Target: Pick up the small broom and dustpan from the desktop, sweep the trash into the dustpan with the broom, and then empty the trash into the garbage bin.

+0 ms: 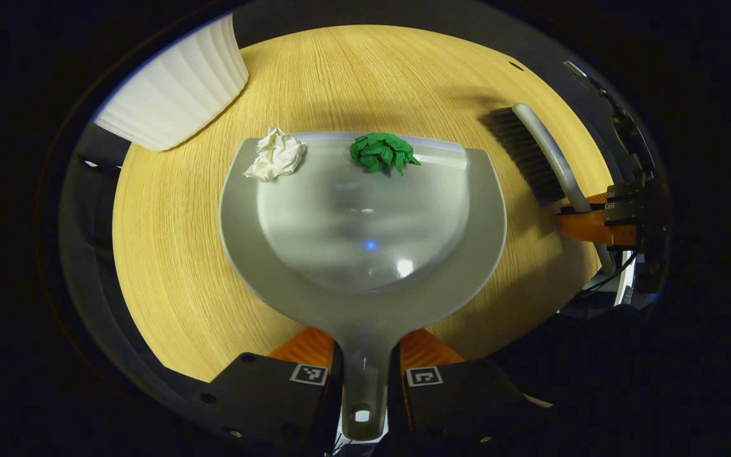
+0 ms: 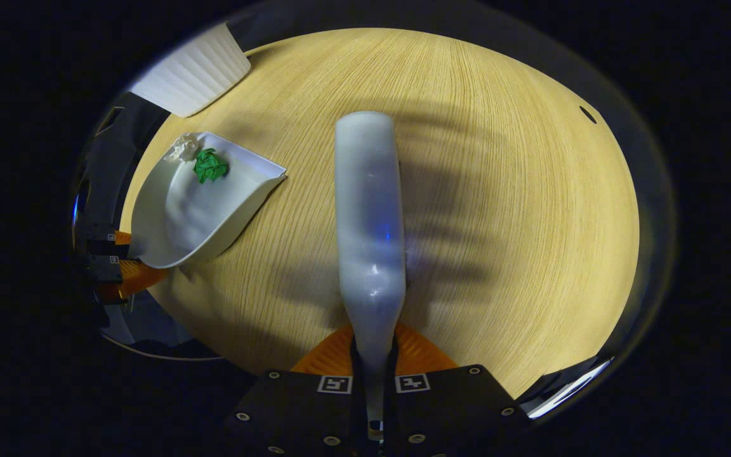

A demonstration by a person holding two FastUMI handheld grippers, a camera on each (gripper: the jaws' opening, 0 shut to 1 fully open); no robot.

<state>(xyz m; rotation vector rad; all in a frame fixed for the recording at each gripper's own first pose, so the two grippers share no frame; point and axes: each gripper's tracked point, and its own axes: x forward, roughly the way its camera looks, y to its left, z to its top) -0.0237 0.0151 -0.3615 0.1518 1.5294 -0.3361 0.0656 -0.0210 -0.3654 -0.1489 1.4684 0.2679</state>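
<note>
Now the left gripper (image 1: 363,374) clamps the dustpan (image 1: 365,254) handle, trash at its twelve-o'clock lip; the right gripper (image 2: 373,381) pinches the broom (image 2: 368,216), ready to sweep

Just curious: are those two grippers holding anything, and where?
Left gripper clamps the grey plastic dustpan by its handle; right gripper clamps the grey-handled small broom by its handle.

Dustpan (image 1: 365,254): pale grey, glossy. Broom (image 1: 546,158): grey handle, dark bristles. Trash: one white crumpled wad (image 1: 275,155), one green (image 1: 381,152). Bin (image 1: 178,89): white, ribbed. Desktop (image 1: 169,254): light wood grain.
</note>
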